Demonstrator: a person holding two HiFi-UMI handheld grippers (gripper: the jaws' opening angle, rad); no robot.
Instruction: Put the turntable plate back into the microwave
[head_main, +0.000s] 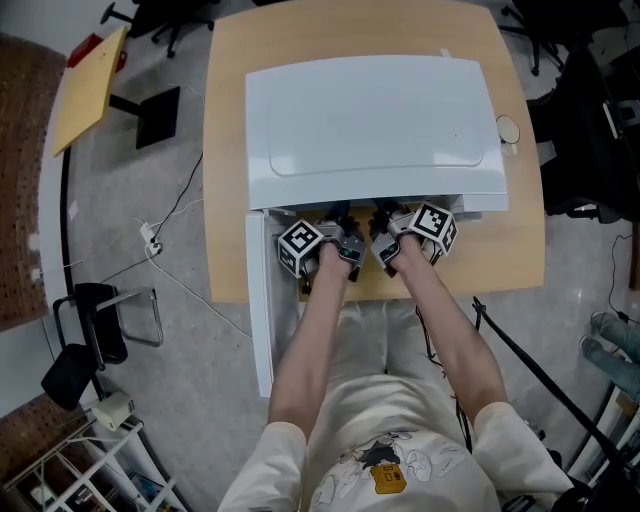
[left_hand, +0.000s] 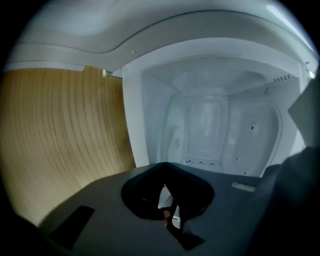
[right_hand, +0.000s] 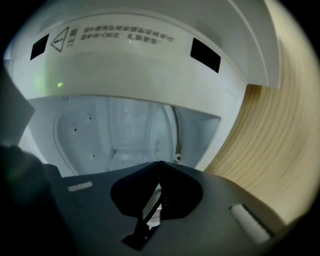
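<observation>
A white microwave (head_main: 375, 120) stands on the wooden table (head_main: 225, 150), its door (head_main: 262, 300) swung open at the front left. Both grippers sit side by side at its opening. My left gripper (head_main: 340, 235) (left_hand: 163, 165) is shut, its tips meeting in front of the white cavity (left_hand: 215, 125). My right gripper (head_main: 385, 235) (right_hand: 160, 163) is shut too and faces the same cavity (right_hand: 120, 130). I cannot make out the turntable plate in any view, nor anything between either pair of jaws. The cavity floor is hidden behind the grippers' bodies.
A small round object (head_main: 508, 129) lies on the table right of the microwave. Bare wood shows beside the opening on both sides (left_hand: 60, 130) (right_hand: 270, 140). Chairs and cables (head_main: 150, 240) are on the floor to the left.
</observation>
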